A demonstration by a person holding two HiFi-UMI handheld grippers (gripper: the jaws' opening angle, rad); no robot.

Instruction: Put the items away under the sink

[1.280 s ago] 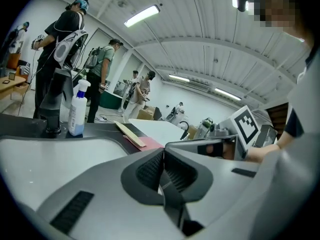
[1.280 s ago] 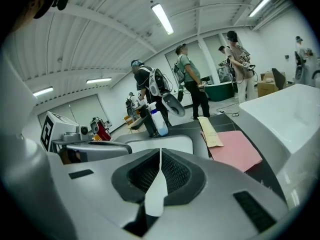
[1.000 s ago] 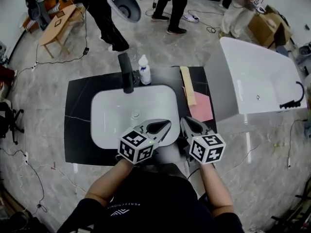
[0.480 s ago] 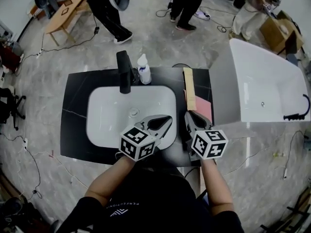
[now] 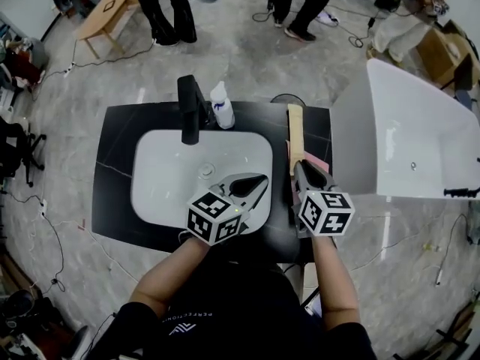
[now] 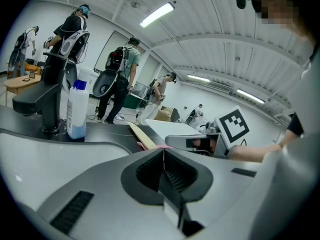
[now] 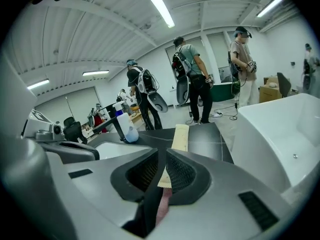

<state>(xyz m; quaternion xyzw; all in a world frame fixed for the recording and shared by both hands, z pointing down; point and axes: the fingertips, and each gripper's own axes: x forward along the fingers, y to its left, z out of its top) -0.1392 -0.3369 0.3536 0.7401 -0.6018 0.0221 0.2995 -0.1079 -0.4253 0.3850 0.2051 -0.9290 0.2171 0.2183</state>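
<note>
Head view: left tongs [image 5: 259, 183] over the white sink [image 5: 165, 178], right tongs [image 5: 300, 168] above a pink cloth [image 5: 318, 161] beside a beige strip [image 5: 295, 130] on the black tabletop [image 5: 120, 133]. Left gripper view: tongs pressed together, empty. Right gripper view: tongs closed, empty, strip just beyond.

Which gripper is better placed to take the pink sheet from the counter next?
Right. The right gripper hangs at the edge of the pink sheet, beside the beige strip; the left gripper is over the white basin. Both grippers' jaws are shut.
</note>
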